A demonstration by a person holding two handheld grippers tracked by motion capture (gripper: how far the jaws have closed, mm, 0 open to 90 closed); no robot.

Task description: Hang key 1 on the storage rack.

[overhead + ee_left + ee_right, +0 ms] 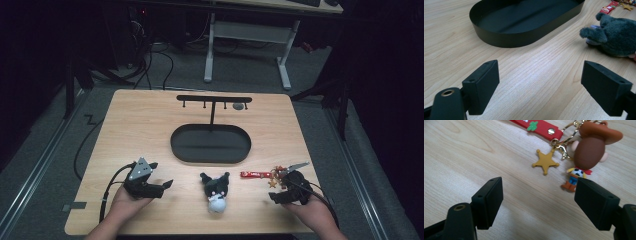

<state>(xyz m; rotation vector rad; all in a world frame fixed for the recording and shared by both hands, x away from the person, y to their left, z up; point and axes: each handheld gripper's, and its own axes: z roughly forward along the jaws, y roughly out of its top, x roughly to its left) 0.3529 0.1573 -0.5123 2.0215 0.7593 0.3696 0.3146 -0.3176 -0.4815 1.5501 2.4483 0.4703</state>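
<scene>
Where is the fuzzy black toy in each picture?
High view: the plush toy lies near the table's front edge, in the middle, between the two grippers.
Left gripper view: the plush toy sits at the right edge, above the right jaw.
Right gripper view: not in it.
Shared landmark: the black oval tray, behind the toy from above, at top in the left gripper view.

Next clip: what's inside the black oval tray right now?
Nothing shows in the black oval tray: its floor looks bare in both the high view and the left gripper view. The near wall hides a thin strip of floor just behind it.
</scene>
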